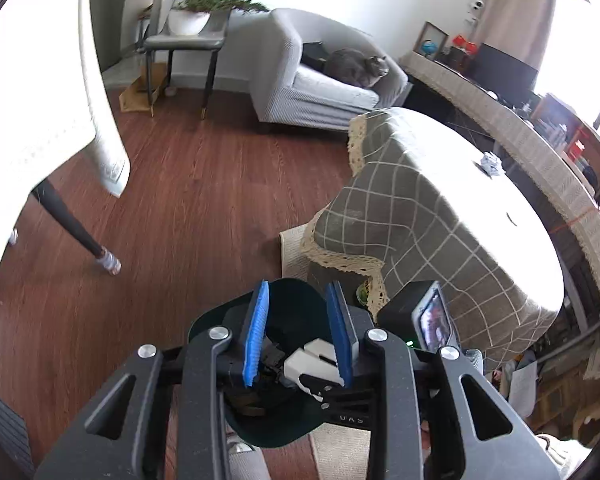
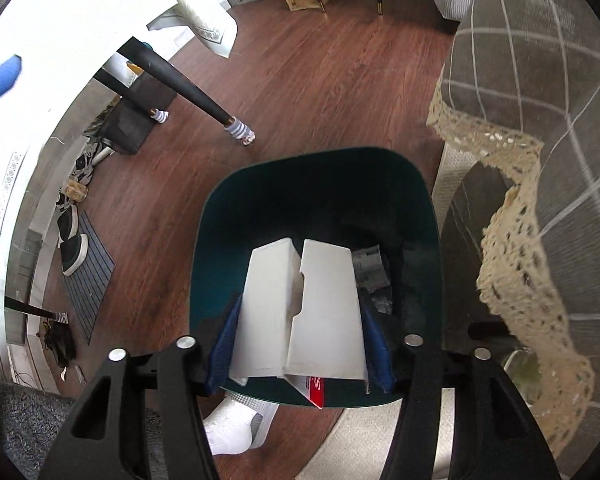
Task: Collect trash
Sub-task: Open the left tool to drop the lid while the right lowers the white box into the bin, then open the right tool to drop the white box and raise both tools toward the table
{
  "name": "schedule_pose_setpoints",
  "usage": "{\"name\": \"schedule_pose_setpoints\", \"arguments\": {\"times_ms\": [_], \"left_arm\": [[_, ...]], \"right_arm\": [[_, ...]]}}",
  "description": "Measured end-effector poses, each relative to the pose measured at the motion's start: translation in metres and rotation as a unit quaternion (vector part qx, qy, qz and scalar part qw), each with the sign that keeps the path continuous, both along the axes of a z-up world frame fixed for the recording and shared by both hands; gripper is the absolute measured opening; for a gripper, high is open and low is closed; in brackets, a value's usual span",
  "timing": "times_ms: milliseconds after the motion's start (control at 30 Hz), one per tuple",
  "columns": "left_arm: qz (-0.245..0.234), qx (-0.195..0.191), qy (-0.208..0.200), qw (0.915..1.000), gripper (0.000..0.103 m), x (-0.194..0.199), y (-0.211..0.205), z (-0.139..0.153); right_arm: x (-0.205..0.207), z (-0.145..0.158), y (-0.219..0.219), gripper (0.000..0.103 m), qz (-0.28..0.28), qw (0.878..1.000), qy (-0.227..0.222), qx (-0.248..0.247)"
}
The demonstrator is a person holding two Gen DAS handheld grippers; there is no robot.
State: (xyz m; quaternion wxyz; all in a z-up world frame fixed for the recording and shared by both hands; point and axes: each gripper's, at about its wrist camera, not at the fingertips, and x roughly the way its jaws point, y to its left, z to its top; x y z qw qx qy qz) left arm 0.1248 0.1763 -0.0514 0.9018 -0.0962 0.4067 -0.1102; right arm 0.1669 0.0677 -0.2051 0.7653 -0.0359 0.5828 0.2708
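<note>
We are holding the right gripper (image 2: 300,320) over the dark green trash bin (image 2: 220,216), its blue pads (image 2: 224,344) standing part-way apart with a white cardboard box (image 2: 300,308) between them; the box fills the gap, but we cannot tell whether the pads are pressing on it. The box is sitting inside the bin's mouth, and a red-and-white label on its lower flap shows only an "S" that we can read. Crumpled newspaper (image 2: 370,276) is lying in the bin just beside the box. A white-socked foot (image 2: 236,424) is showing below the bin's near rim.

We are holding the left gripper (image 1: 300,332) above the same bin (image 1: 292,288), its jaws narrowly apart and gripping nothing; the box (image 1: 312,360) is showing below and between them. Letters on the gripper body read "DAS".

Crowding the bin on the right is a coffee table under a grey checked cloth with lace trim (image 2: 540,120). On the left, black table legs in striped socks (image 2: 240,132) are standing on the wood floor (image 2: 320,80), with a doormat and shoes (image 2: 74,248) beyond.

Farther off, a crumpled paper ball (image 1: 490,162) is lying on the coffee table top, well apart from the bin. Beyond it a grey cat (image 1: 356,66) is resting on a grey armchair (image 1: 284,64), and a potted plant (image 1: 204,10) is sitting on a chair near the wall.
</note>
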Motion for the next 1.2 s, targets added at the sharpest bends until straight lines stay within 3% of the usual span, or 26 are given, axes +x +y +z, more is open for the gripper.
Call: {"name": "schedule_pose_setpoints", "arguments": {"times_ms": [367, 833, 1033, 1200], "left_arm": [[-0.005, -0.004, -0.032, 0.9995, 0.032, -0.004, -0.011, 0.027], [0.004, -0.004, -0.081, 0.9967, 0.032, -0.011, -0.017, 0.071], [0.009, -0.011, -0.095, 0.9954, 0.032, -0.011, -0.026, 0.084], [0.004, -0.011, -0.103, 0.9946, 0.033, -0.007, -0.041, 0.093]], "right_arm": [[-0.004, 0.009, -0.009, 0.073, 0.004, 1.000, -0.015, -0.012], [-0.026, 0.076, -0.026, 0.073, 0.035, 0.995, -0.090, 0.024], [-0.033, 0.104, -0.028, 0.061, 0.058, 0.990, -0.121, 0.033], [-0.036, 0.130, -0.041, 0.058, 0.057, 0.985, -0.155, 0.045]]}}
